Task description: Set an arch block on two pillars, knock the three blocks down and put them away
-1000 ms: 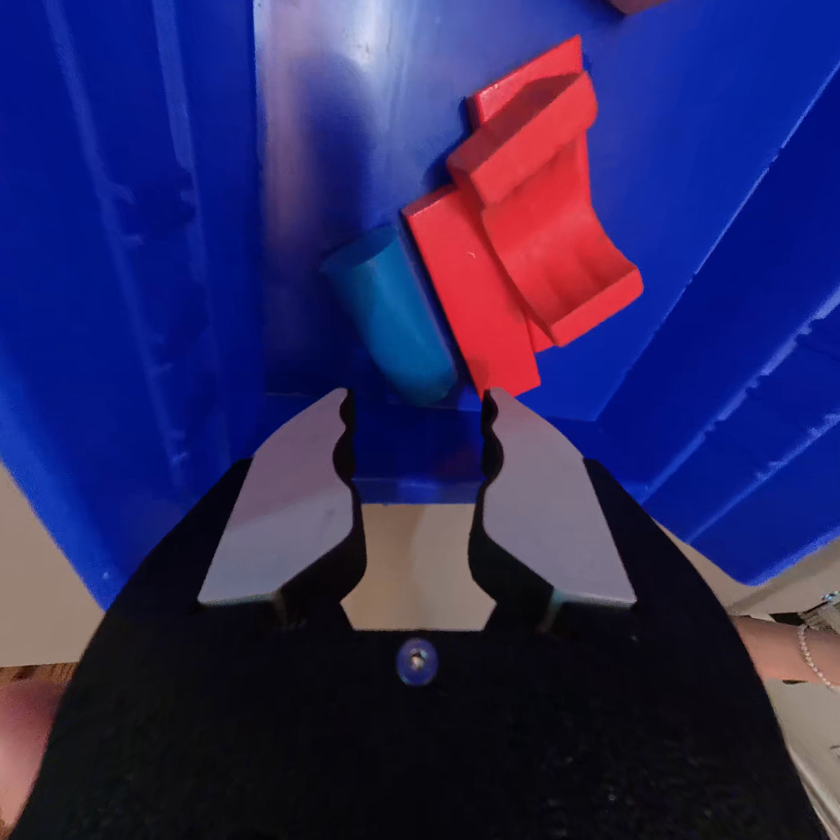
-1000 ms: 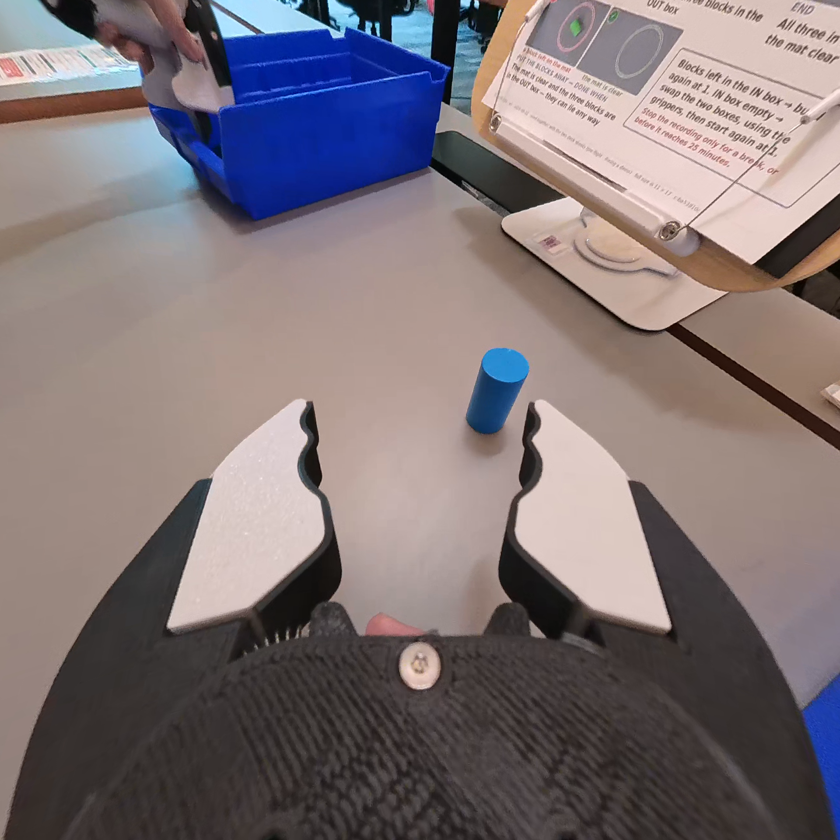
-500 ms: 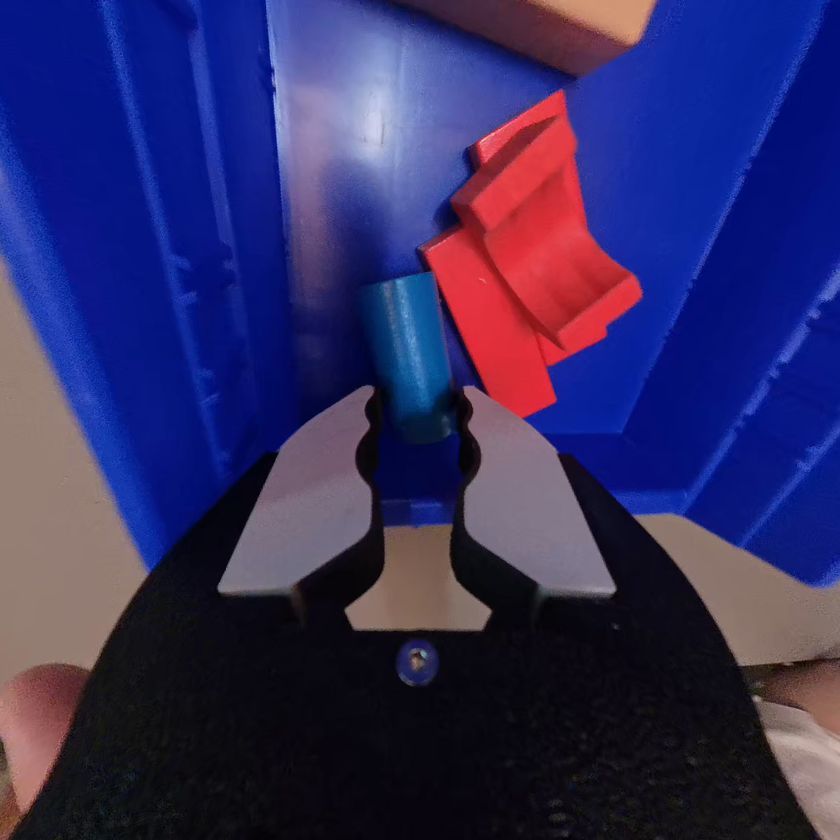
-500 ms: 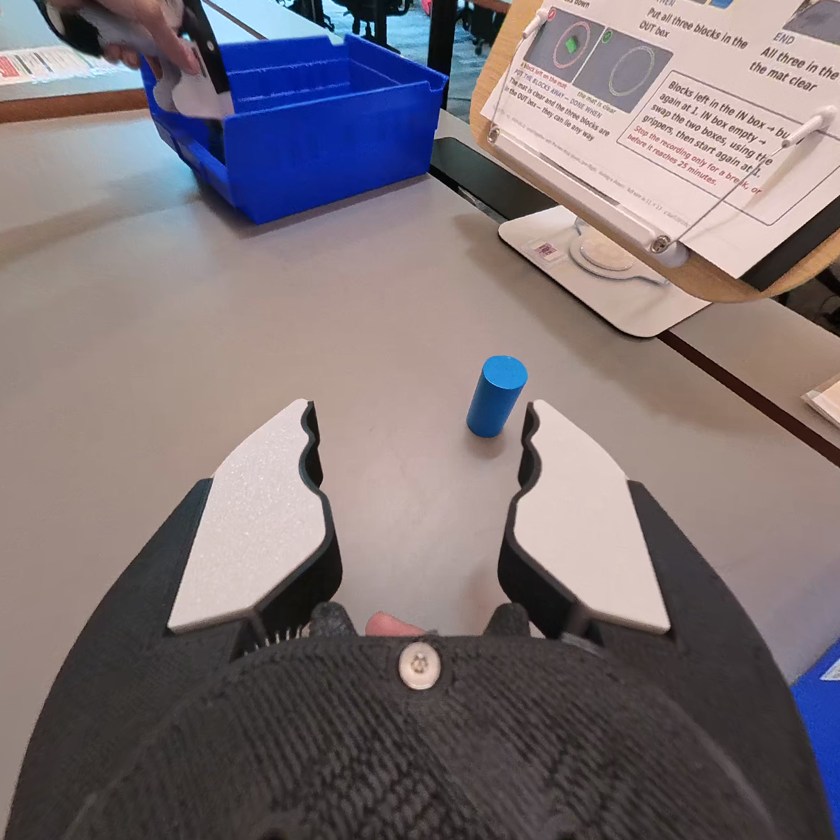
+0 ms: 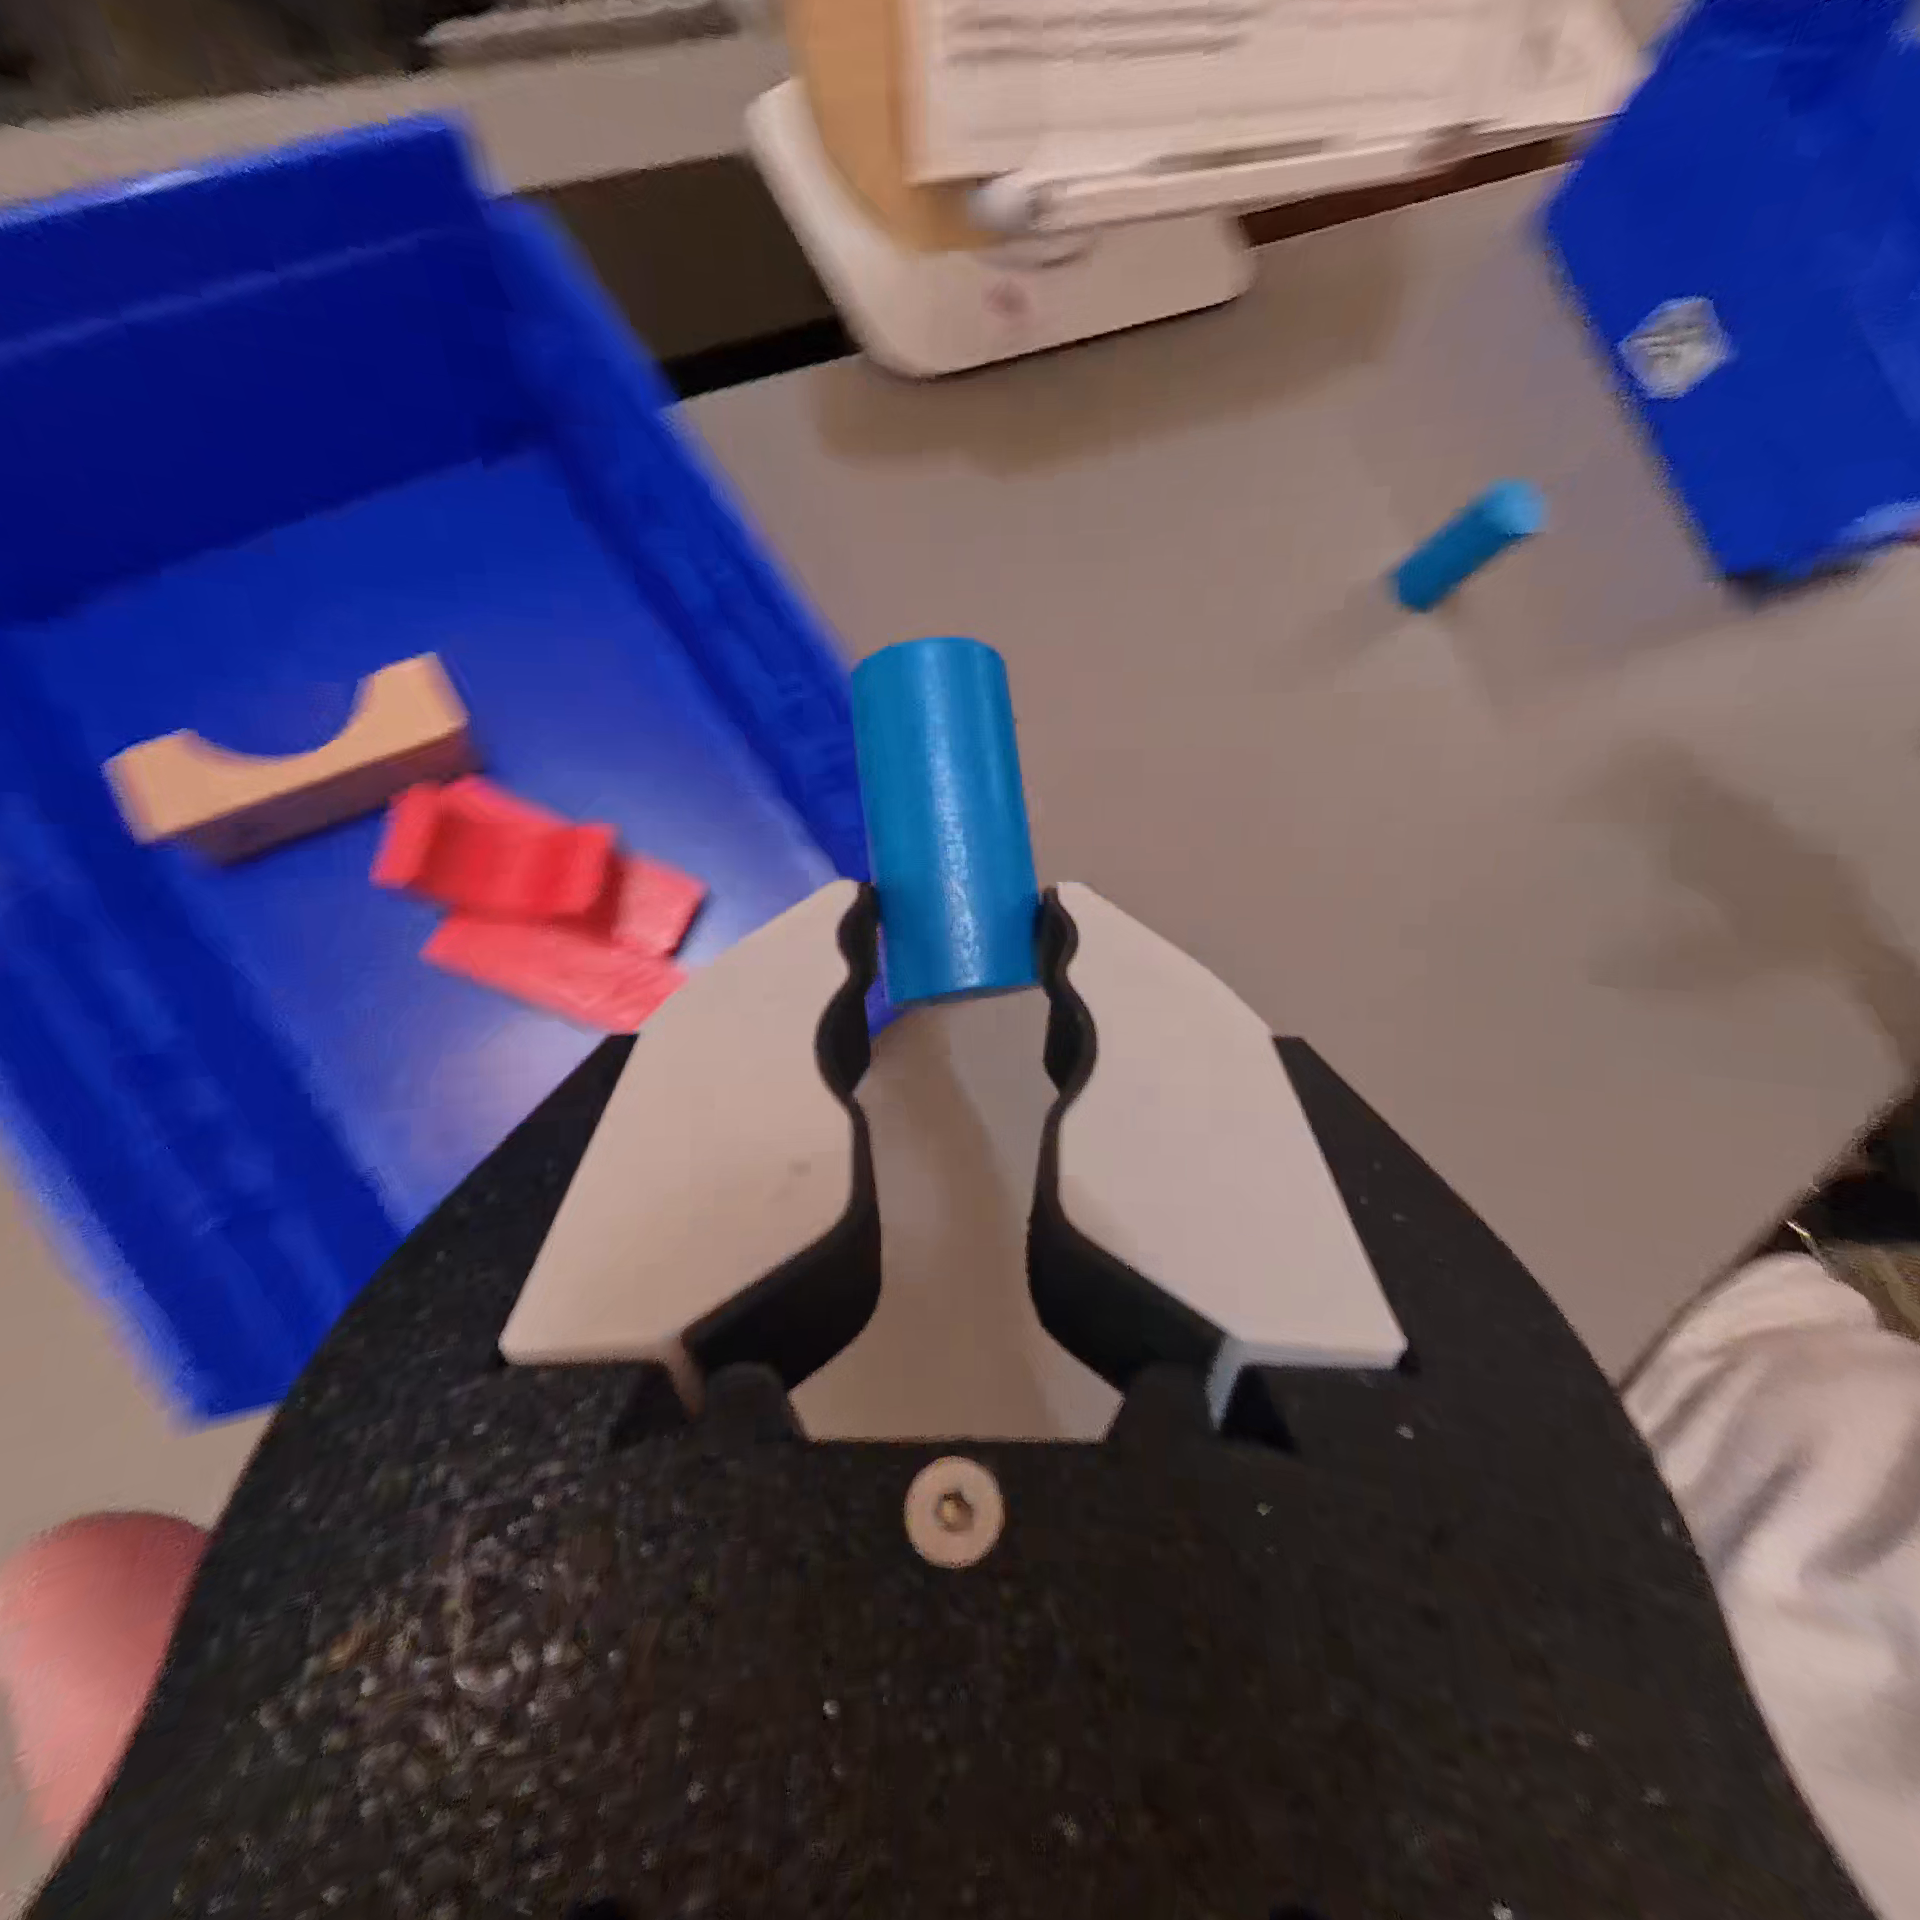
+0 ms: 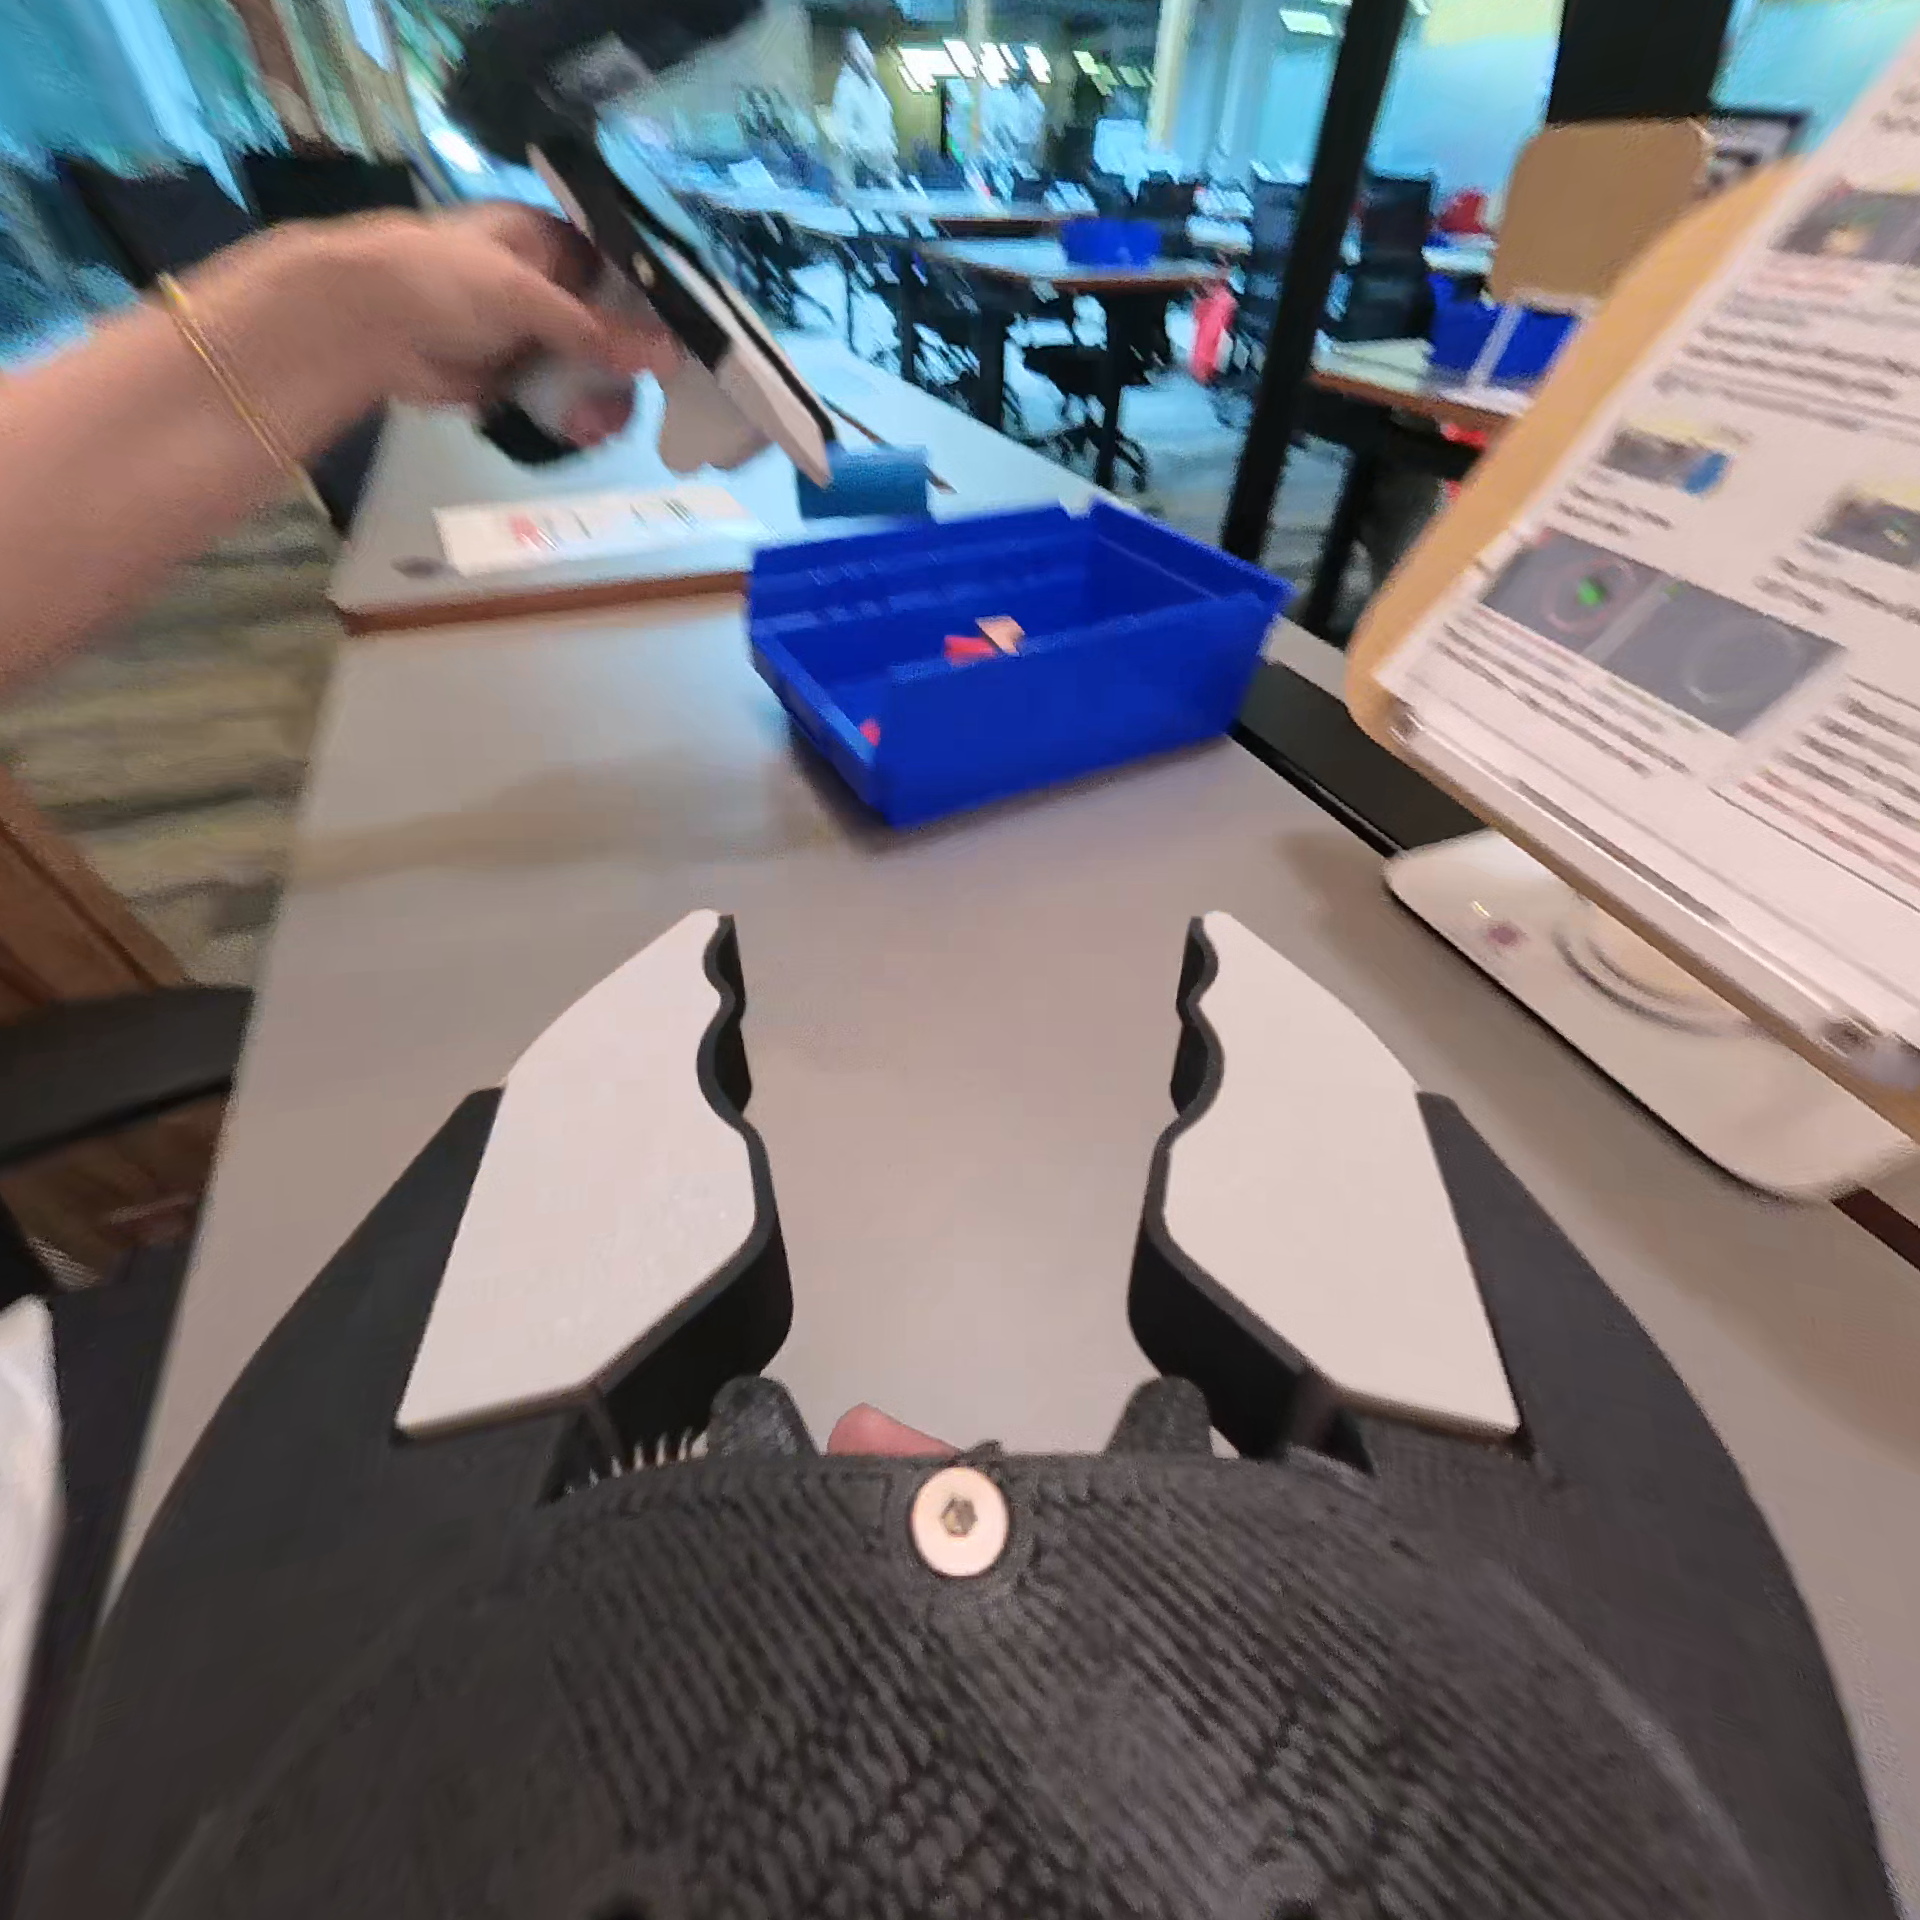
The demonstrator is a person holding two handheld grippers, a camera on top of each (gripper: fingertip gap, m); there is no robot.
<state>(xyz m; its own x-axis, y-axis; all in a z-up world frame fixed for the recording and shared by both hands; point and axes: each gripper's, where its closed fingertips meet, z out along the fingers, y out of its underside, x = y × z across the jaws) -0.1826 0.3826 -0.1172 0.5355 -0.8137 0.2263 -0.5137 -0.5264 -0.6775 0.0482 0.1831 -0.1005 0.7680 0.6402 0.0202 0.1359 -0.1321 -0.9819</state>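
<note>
Between left gripper [image 5: 954, 940] tips: blue cylinder [image 5: 943, 821], long axis upright.

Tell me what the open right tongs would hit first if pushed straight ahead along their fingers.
Probably the blue plastic bin on the grey table; the right tongs have bare tabletop before it, though depth is unclear.

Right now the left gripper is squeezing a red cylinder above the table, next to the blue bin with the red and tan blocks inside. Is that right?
Not quite: the cylinder is blue, not red, as the left wrist view shows. The left gripper does grip it above the table, beside the blue bin holding the red blocks and tan block.
</note>
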